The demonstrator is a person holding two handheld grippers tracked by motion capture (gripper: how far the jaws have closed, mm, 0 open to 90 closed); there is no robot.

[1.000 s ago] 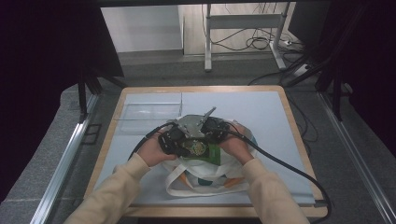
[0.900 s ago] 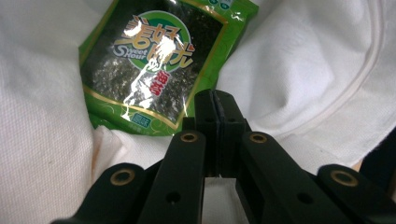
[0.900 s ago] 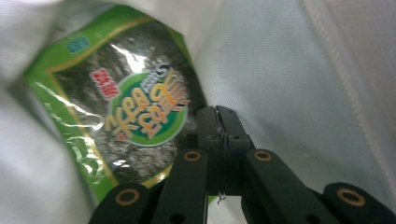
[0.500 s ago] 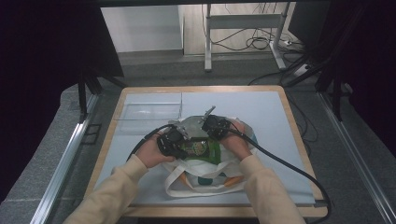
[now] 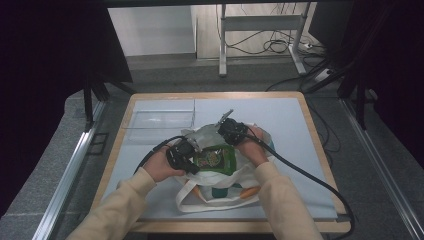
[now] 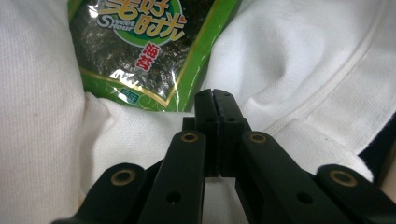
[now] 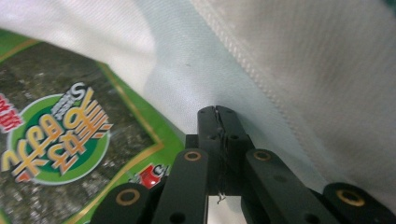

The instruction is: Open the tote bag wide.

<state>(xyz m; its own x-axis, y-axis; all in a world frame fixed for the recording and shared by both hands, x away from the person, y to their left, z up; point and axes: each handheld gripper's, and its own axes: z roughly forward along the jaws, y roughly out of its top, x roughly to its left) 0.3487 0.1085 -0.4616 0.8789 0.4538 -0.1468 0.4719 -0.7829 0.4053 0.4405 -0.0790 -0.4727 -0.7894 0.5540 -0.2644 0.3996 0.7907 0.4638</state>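
A white cloth bag (image 5: pixel 220 197) lies on the table in the high view, its mouth spread between my two hands. A green snack packet (image 5: pixel 215 159) sits in that mouth. My left gripper (image 5: pixel 190 165) is at the mouth's left rim and my right gripper (image 5: pixel 235 140) at its far right rim. In the left gripper view my left gripper (image 6: pixel 215 95) is shut with white bag cloth (image 6: pixel 303 70) creasing toward the tips, just below the packet (image 6: pixel 140 46). In the right gripper view my right gripper (image 7: pixel 217 114) is shut where the bag cloth (image 7: pixel 289 60) folds, beside the packet (image 7: pixel 60 140).
A clear shallow tray (image 5: pixel 160 120) rests on the blue-grey mat (image 5: pixel 290 130) at the far left of the wooden-rimmed table. Black cables trail from both grippers toward the near edge. A metal stand and floor cables lie beyond the table.
My right gripper has shifted a little away from the left one, toward the far side. The bag mouth is wider and more of the green packet shows. The left hand has stayed put.
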